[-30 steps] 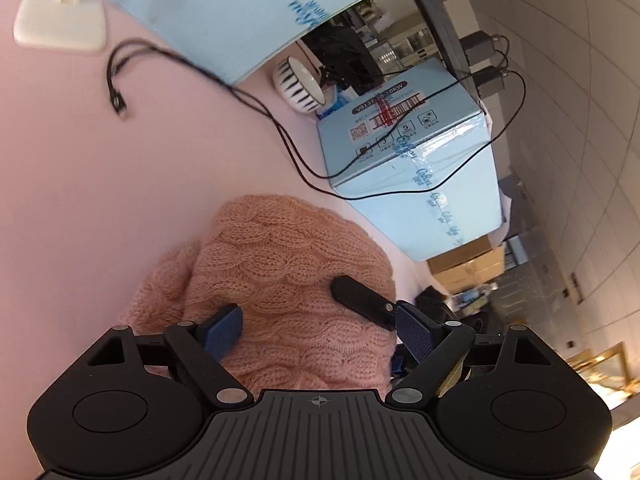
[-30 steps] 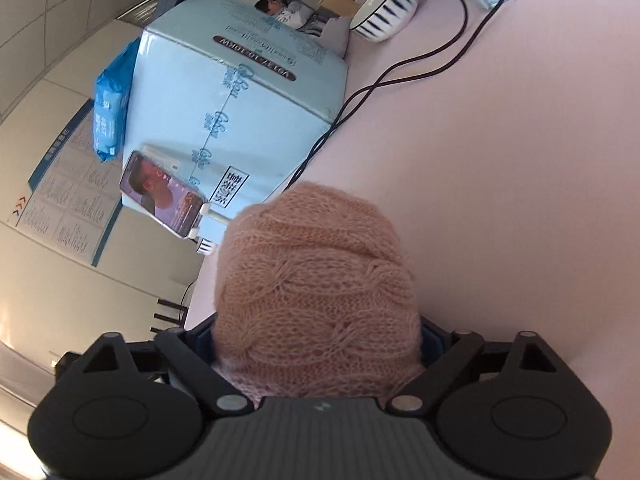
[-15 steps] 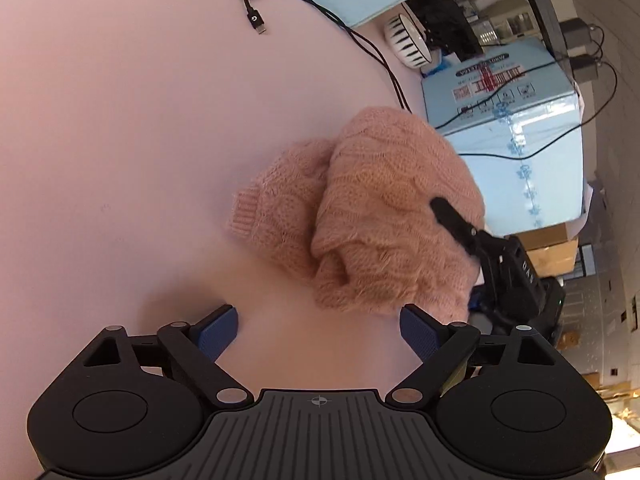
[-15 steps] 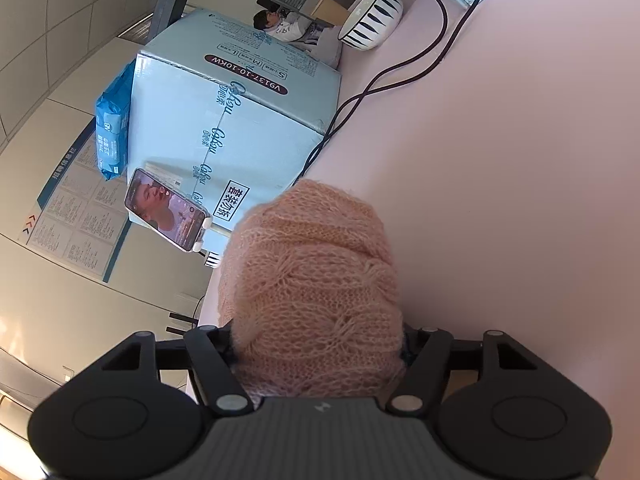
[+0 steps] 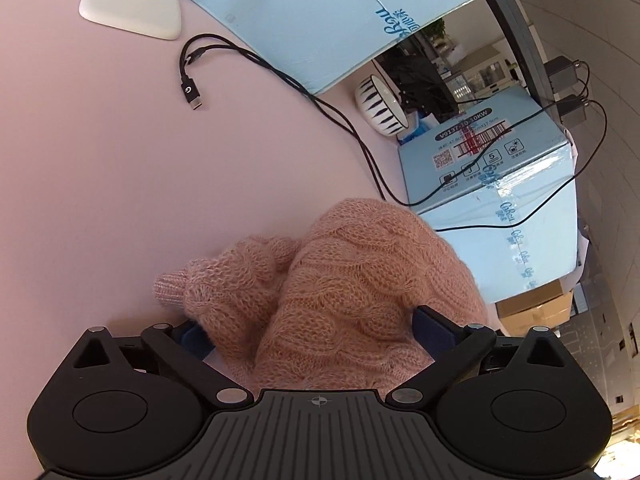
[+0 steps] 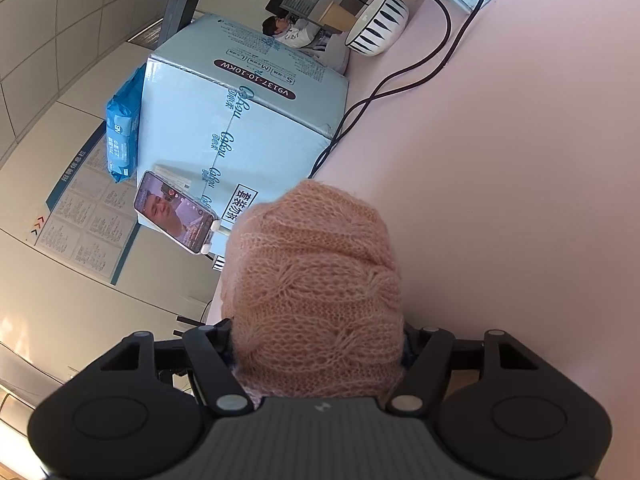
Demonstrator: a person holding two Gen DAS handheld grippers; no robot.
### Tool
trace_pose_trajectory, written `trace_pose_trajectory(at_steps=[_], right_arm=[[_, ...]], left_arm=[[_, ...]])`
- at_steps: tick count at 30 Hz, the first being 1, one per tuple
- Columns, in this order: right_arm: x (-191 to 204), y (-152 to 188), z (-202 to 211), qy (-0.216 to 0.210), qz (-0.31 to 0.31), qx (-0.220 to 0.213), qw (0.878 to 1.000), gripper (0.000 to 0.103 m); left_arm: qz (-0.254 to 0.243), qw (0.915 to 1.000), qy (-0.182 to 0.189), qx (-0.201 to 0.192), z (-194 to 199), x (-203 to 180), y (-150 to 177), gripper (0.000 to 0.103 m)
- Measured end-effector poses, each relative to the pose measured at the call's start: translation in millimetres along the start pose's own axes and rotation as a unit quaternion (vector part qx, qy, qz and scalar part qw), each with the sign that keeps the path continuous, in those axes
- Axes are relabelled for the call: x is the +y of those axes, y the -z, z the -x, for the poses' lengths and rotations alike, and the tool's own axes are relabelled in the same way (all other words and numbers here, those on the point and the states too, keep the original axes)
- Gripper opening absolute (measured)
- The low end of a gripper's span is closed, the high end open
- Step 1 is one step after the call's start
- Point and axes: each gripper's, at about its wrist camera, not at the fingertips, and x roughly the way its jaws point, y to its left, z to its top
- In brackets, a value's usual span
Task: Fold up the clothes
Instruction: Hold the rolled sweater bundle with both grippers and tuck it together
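Pink sweater (image 5: 360, 292) bunched on the pink desk (image 5: 120, 180), my left gripper (image 5: 308, 330) jaws opening wide around it, my right gripper (image 6: 316, 344) jaws clamping its folded bulk.

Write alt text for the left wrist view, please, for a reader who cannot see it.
A bundled pink knitted sweater lies on a pink table, between the opening jaws of the left gripper. Beyond it, black cables run past a white lamp base, a striped bowl and light blue boxes.
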Motion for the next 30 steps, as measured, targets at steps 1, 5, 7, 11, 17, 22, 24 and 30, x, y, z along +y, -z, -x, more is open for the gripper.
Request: trace_pose_trajectory(at_steps=[1, 5, 7, 11, 17, 22, 24, 30], right_arm=[[-0.1, -0.3, -0.1, -0.001, 0.000, 0.000, 1.000, 0.069], [0.6, -0.2, -0.8, -0.001, 0.004, 0.000, 1.000, 0.071], [3.1, 0.9, -1.7, 0.006, 0.013, 0.000, 1.000, 0.071], [6.3, 3.9, -2.6, 0.011, 0.027, -0.004, 1.000, 0.074], [13.7, 15.3, -4.3, 0.028, 0.062, -0.031, 0.997, 0.074], [14.7, 17.7, -4.1, 0.033, 0.065, -0.040, 0.997, 0.073], [14.1, 17.0, -3.9, 0.031, 0.063, -0.039, 0.997, 0.073], [12.9, 18.0, -2.9, 0.029, 0.061, -0.042, 0.997, 0.070]], left_arm=[[-0.018, 0.9998, -0.001, -0.003, -2.0, -3.0, 1.2, 0.100], [-0.062, 0.9978, -0.005, -0.022, -4.5, -8.5, 7.8, 0.090], [-0.065, 0.9975, 0.003, -0.026, -4.4, -6.2, 7.8, 0.086], [-0.065, 0.9973, 0.010, -0.034, -3.7, -4.3, 9.1, 0.074], [-0.036, 0.9987, 0.022, -0.029, -4.3, -0.5, 7.9, 0.065], [-0.038, 0.9984, 0.020, -0.037, -5.4, -1.1, 10.7, 0.065], [-0.052, 0.9977, 0.011, -0.043, -6.0, -5.2, 13.3, 0.067], [-0.073, 0.9951, -0.001, -0.068, -7.7, -10.2, 20.4, 0.070]])
